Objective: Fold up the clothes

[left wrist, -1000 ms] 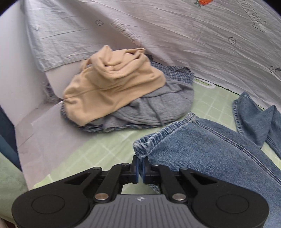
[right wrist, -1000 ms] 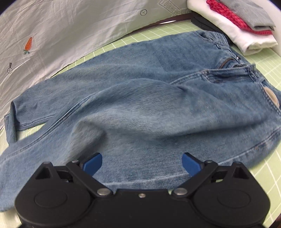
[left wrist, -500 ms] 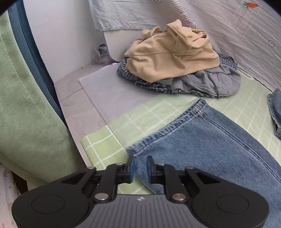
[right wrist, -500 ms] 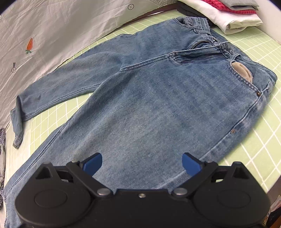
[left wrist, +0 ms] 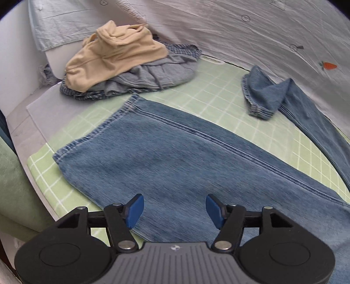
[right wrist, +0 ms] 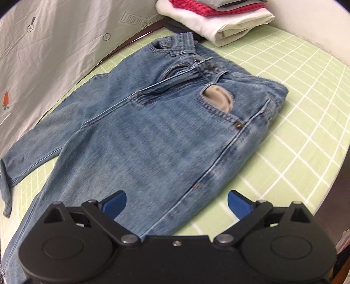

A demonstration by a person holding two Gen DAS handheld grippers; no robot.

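Observation:
Blue jeans (right wrist: 157,131) lie spread flat on the green checked mat (right wrist: 306,91), waistband toward the far right, a pocket lining showing. In the left wrist view the near leg (left wrist: 175,157) lies flat with its hem at the mat's left end. The far leg (left wrist: 273,96) has its hem crumpled. My left gripper (left wrist: 174,209) is open and empty above the near leg. My right gripper (right wrist: 177,201) is open and empty above the thigh near the front edge.
A pile of unfolded clothes, tan top (left wrist: 113,54) over grey and checked pieces, sits at the mat's far left. A stack of folded clothes (right wrist: 214,19) sits beyond the waistband. A white printed sheet (right wrist: 54,54) hangs behind the mat. Green fabric (left wrist: 13,192) is at the left edge.
My left gripper let go of the leg hem, opened wide and drew back; the leg now lies flat. My right gripper stayed open and shifted toward the waistband side.

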